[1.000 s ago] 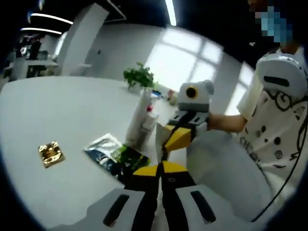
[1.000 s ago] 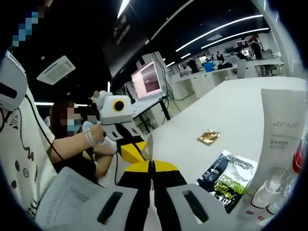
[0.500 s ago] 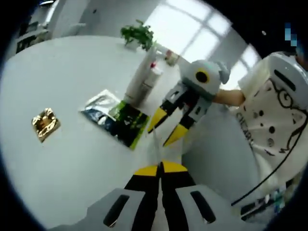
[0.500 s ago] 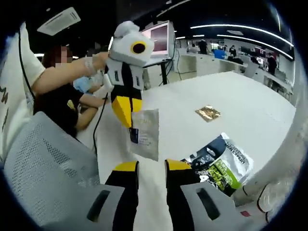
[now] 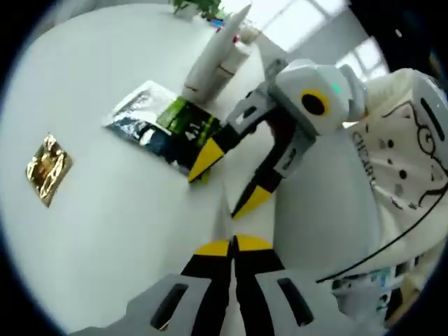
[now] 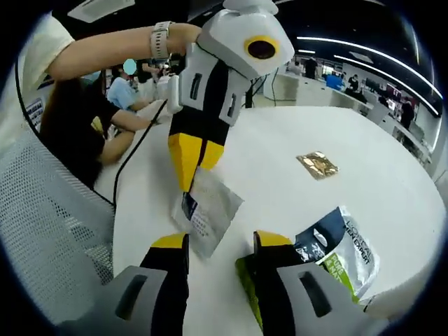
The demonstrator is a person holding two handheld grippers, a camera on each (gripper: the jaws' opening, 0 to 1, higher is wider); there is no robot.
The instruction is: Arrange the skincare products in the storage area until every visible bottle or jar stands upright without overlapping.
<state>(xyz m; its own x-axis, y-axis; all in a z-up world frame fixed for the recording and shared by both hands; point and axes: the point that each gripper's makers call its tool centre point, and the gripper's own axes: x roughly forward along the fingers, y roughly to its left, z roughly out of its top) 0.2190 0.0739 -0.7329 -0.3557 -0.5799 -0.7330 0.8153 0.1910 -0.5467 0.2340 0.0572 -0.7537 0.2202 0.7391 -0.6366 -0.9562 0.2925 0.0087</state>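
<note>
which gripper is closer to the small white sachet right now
Left. The left gripper has its fingers shut on the white sachet, holding its top edge. The right gripper is open just below it, not touching.

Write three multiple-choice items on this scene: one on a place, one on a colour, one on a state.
1. Where is the gold sachet?
A. Flat on the table, apart from the other things
B. On top of the green pack
C. In the right gripper

2. What colour is the sachet in the left gripper?
A. Red
B. Silvery white
C. Gold

3. How is the right gripper?
A. Shut on the tube
B. Shut on the gold sachet
C. Open, holding nothing

Answers:
1 A: the gold sachet lies alone on the bare table, away from the green pack.
2 B: the left gripper pinches a silvery white sachet by its top edge.
3 C: the right gripper has its jaws spread with nothing between them.
</note>
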